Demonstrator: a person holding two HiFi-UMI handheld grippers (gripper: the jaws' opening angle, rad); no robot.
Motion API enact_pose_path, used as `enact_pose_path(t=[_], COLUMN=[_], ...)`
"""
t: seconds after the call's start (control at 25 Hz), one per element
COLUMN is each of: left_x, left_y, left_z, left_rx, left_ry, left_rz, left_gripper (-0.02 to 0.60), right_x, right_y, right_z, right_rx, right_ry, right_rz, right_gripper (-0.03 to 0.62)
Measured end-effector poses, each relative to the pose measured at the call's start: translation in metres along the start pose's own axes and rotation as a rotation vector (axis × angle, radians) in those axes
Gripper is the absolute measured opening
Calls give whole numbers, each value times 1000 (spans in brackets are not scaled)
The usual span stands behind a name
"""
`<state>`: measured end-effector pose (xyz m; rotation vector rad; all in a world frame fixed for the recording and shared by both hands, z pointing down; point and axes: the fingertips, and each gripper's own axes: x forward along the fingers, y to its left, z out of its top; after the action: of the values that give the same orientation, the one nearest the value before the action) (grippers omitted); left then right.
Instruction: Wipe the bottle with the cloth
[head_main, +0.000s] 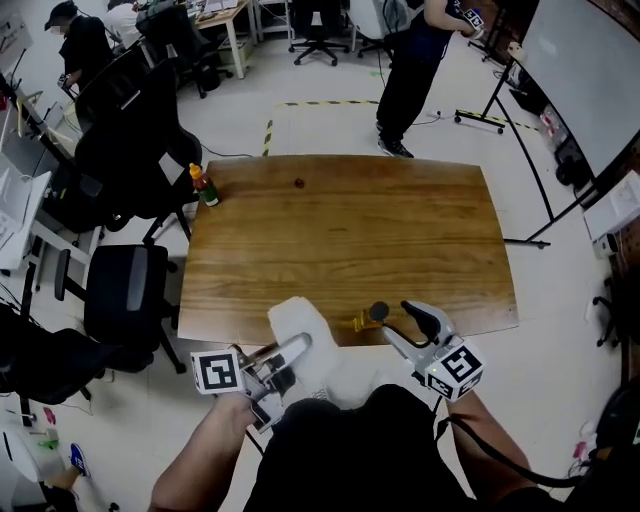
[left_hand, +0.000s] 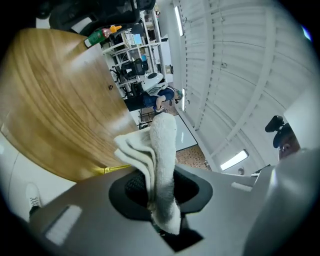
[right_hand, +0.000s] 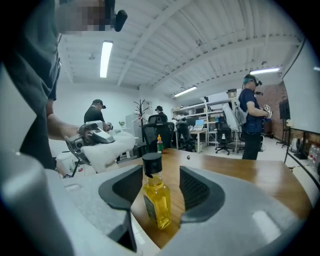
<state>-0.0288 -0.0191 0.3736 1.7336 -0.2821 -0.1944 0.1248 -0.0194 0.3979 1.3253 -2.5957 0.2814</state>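
A small bottle (head_main: 366, 319) of yellow liquid with a black cap stands upright near the front edge of the wooden table (head_main: 350, 230). My right gripper (head_main: 394, 318) is open around it: in the right gripper view the bottle (right_hand: 157, 197) stands between the two pads with a gap on each side. My left gripper (head_main: 297, 343) is shut on a folded white cloth (head_main: 298, 318), held just left of the bottle at the table's front edge. In the left gripper view the cloth (left_hand: 161, 150) sticks out from between the jaws. The right gripper view also shows the cloth (right_hand: 107, 150) at the left.
A green bottle with an orange cap (head_main: 205, 186) stands at the table's far left corner. Black office chairs (head_main: 125, 290) crowd the left side. A person (head_main: 415, 60) stands beyond the far edge, and a whiteboard on a stand (head_main: 575, 75) is at the right.
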Motion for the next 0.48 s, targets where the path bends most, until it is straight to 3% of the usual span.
enact_pose_path(t=[0.16,0.24,0.28,0.32,0.36,0.4,0.48], left_x=[-11,-19,-24,-28,-31,-32,-33], left_y=[-9,-5,-1,2,3,4,1], left_z=[-4,-12,-16,-20,-24,-30,-45], left_rx=[31,90,162,249,329,399,524], left_ry=[-92,-135,-147,-160,-179,-203,-249], left_rz=[6,69,121,174,224,273,364], left_gripper=[101,101,101,101,101,101,101], right_x=[-49,-71,-82,-93,-105,-116,-139], right_y=[2,1,-1,-2,-3,-2,-1], right_z=[7,9,9,9,8,5,-4], right_rx=[1,47,95,150,203,249,320], right_ry=[23,31,32,33,32,32,43], right_rz=[0,-8,-15,-16,-11,2,18], right_gripper=[213,213,210,168,45,6,6])
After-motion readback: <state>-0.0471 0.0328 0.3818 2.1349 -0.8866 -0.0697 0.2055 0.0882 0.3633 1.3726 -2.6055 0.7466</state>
